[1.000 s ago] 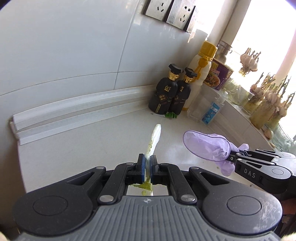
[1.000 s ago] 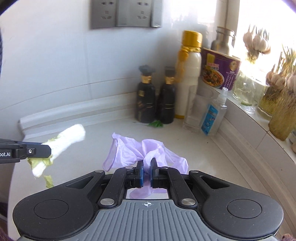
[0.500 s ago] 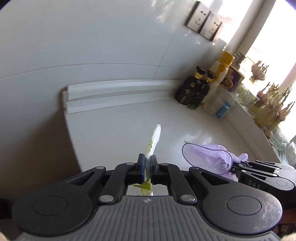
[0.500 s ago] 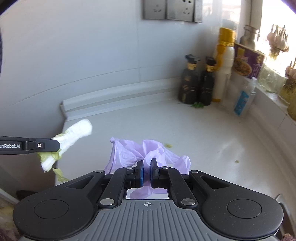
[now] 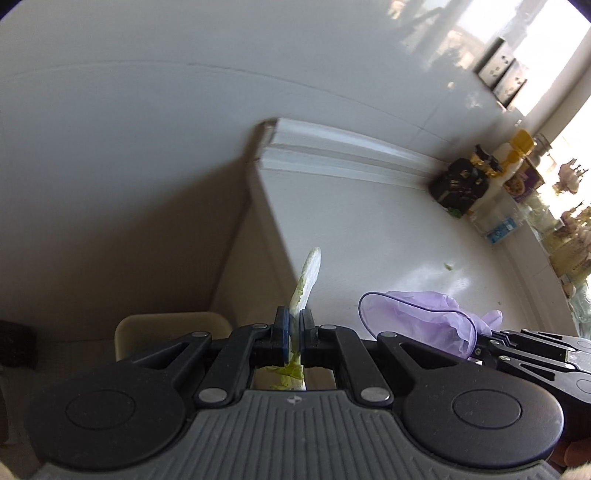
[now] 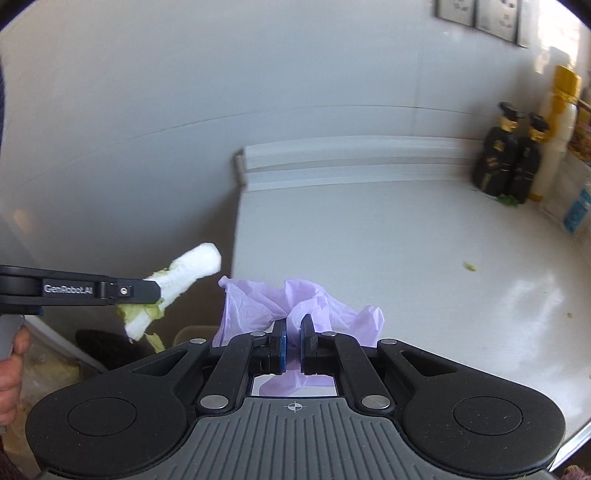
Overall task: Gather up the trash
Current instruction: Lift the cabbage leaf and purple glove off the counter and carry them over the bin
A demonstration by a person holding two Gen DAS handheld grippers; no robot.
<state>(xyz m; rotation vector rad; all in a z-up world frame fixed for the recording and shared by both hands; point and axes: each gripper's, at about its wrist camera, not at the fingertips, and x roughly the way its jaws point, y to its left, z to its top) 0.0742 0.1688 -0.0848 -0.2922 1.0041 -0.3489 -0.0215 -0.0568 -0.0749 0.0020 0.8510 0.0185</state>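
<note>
I am holding a cabbage stalk (image 5: 309, 273) in my left gripper (image 5: 292, 334); its blue pads are squeezed nearly together on the stalk, the white end sticking up past the fingertips and the green leafy end hanging down behind them. From the right wrist view the same stalk (image 6: 184, 269) is showing side-on, poking out beyond the left gripper (image 6: 147, 290), out past the left edge of the counter (image 6: 388, 251) and above the floor area. A hand (image 6: 11, 365) is gripping the handle at the far left of that view.

My right gripper (image 6: 293, 343) is pinching a crumpled purple glove (image 6: 295, 310); the pads are almost closed, with only a thin fold of the glove between them, and the rest of it is bunching up in front of the fingers. In the left wrist view the glove (image 5: 424, 317) is showing its open cuff, hanging from the right gripper (image 5: 480, 345) just beside the left one, over the near left corner of the counter (image 5: 369, 229).

Below the left gripper, a beige bin (image 5: 170, 325) is sitting on the floor beside the counter's side panel; only its rim is showing.

On the counter, a small green scrap (image 6: 469, 266) is lying well apart from both grippers. Two dark bottles (image 6: 509, 166) are standing in the far right corner against the wall, with a yellow-capped white bottle (image 6: 557, 129) just beside them. Wall sockets (image 6: 484, 14) are mounted above.
</note>
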